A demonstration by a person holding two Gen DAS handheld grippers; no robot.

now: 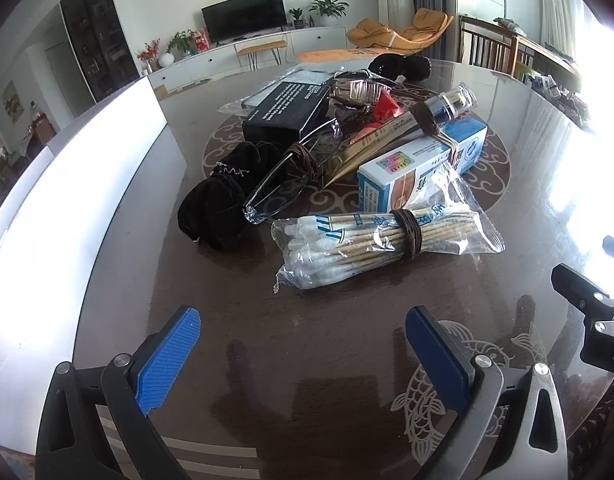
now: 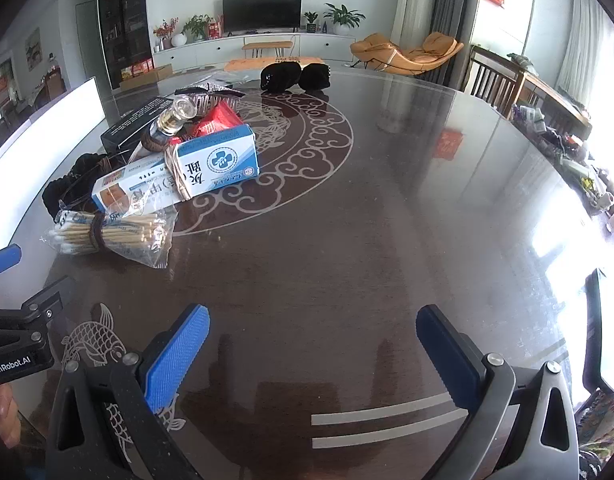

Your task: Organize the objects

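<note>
Glossy table [image 1: 307,360]; bagged cotton swabs [image 1: 371,246].

Both wrist cameras look steeply down over a glossy dark round table [image 1: 307,340], facing the far television [image 2: 262,10]. Both catch the bagged cotton swabs [image 1: 371,240] [image 2: 107,234]: near ahead in the left view, farther leftward in the right.

Living room, white walls. Against the far wall a long white low cabinet [image 2: 267,46] bearing a dark television [image 2: 262,12] and potted plants [image 2: 344,16] (one with red flowers at the left end). In front of it a small wooden bench [image 2: 268,46]. To the left, a tall dark display cabinet [image 2: 123,20]. To the right, an orange lounge chair [image 2: 407,54], grey curtains [image 2: 447,12], a dark wooden chair [image 2: 493,80]. Strong daylight from the right, glaring off the glossy dark table [image 2: 387,220].
</note>
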